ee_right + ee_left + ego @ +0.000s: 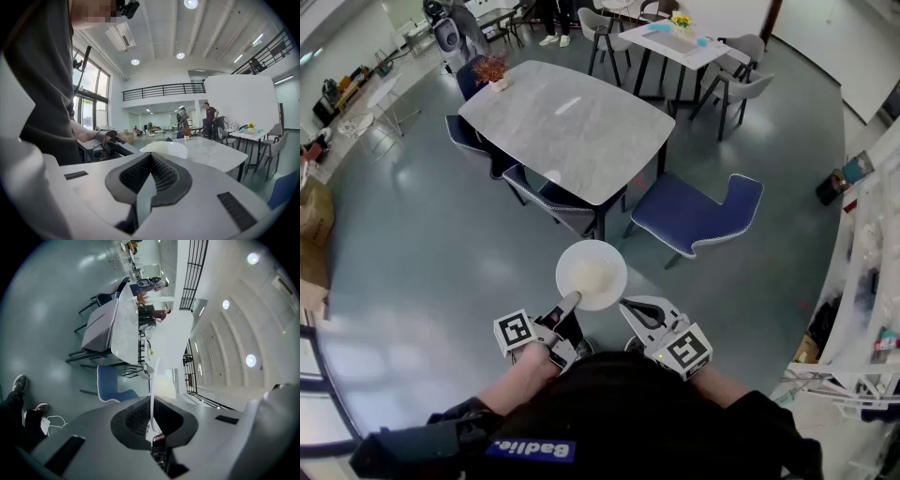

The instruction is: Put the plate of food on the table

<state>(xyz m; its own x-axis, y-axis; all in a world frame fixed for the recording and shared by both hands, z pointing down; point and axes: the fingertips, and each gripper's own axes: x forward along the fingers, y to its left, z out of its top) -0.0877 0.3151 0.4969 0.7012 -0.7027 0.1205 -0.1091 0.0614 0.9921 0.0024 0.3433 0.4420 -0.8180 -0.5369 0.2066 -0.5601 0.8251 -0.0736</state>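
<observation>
A white plate [592, 275] with a pale mound of food hangs above the floor, just short of the grey marble table [567, 127]. My left gripper [571, 302] is shut on the plate's near-left rim. In the left gripper view the plate [153, 385] stands edge-on between the jaws of my left gripper [152, 420]. My right gripper [627, 306] hovers close beside the plate's right rim, shut with nothing in it. In the right gripper view the right gripper [150, 173] has its pads together, and the plate [166, 147] lies beyond them, in front of the table [211, 152].
A blue chair [694, 216] stands pulled out at the table's near right corner, and another chair [558, 202] is tucked under the near edge. A small plant [492, 70] sits on the far left corner. A second table [680, 42] with chairs stands behind.
</observation>
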